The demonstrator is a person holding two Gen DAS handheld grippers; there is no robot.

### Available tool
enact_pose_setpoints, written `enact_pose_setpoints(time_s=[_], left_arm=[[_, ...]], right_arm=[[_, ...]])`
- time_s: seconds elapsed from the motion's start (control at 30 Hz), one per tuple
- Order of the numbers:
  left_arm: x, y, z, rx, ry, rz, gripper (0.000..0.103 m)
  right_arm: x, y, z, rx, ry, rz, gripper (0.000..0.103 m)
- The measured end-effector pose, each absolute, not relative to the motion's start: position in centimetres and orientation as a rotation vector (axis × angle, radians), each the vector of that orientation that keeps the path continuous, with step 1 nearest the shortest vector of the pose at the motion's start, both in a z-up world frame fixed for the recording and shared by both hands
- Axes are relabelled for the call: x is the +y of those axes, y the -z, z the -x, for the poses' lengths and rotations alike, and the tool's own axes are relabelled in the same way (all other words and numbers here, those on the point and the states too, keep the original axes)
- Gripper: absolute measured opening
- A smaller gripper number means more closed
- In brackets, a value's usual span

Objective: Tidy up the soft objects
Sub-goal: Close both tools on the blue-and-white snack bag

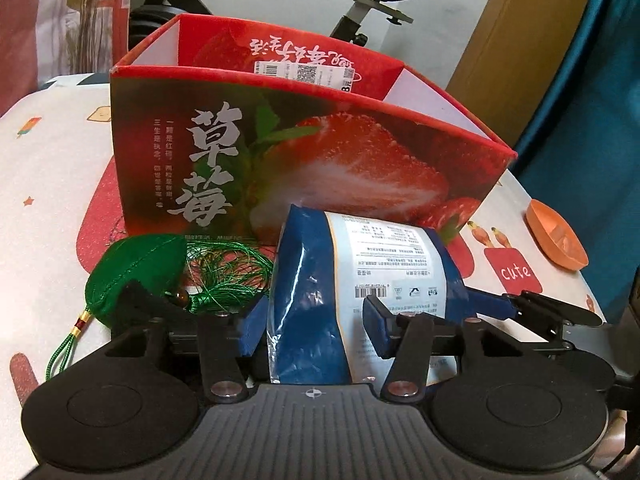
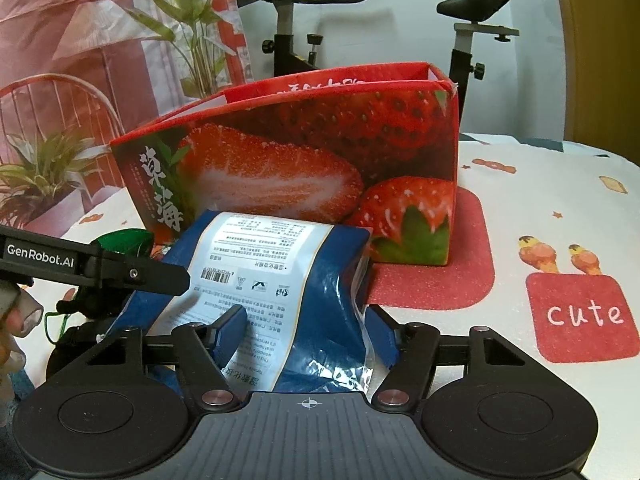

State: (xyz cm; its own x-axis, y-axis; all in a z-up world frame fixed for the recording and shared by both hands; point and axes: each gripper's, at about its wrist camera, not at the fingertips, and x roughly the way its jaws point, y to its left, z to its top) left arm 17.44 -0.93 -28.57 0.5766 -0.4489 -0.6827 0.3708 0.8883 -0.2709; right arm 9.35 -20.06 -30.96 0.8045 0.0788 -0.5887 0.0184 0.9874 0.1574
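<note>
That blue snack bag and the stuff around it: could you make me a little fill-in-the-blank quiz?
1. The blue bag lies in front of a box printed with big ____.
2. Left of the bag lies a stuffed pouch coloured ____.
3. The bag sits between the fingers of the left gripper and the right gripper, so ____ grippers flank it.
4. The red patch on the tablecloth reads ____.

Missing words: strawberries; green; two; cute
</note>
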Motion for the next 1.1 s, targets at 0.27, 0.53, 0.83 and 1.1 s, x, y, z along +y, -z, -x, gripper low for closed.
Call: enact_pose_setpoints(time_s=[0.27,0.53,0.83,1.1], left_arm=[[-0.9,28.9,-17.5,0.820,0.483,0.135,0.054],[-0.5,27.4,-15.6,0.763,0.524,0.155,0.053],[-0.1,27.0,-13.9,0.726,0.520,0.154,0.032],[0.1,26.0,-12.9,0.679,0.517,0.115,0.029]], right_arm=[[-20.1,30.7,-9.2,0.641,-0.023,-0.174,0.043],[-19.3,29.3,-8.4,0.595,-0.029,-0.129,0.029],[-19.3,28.0,-7.2,0.553,-0.022,-0.113,0.022],[-18.7,26.4,-6.0,0.505,-0.027,-0.094,0.013]])
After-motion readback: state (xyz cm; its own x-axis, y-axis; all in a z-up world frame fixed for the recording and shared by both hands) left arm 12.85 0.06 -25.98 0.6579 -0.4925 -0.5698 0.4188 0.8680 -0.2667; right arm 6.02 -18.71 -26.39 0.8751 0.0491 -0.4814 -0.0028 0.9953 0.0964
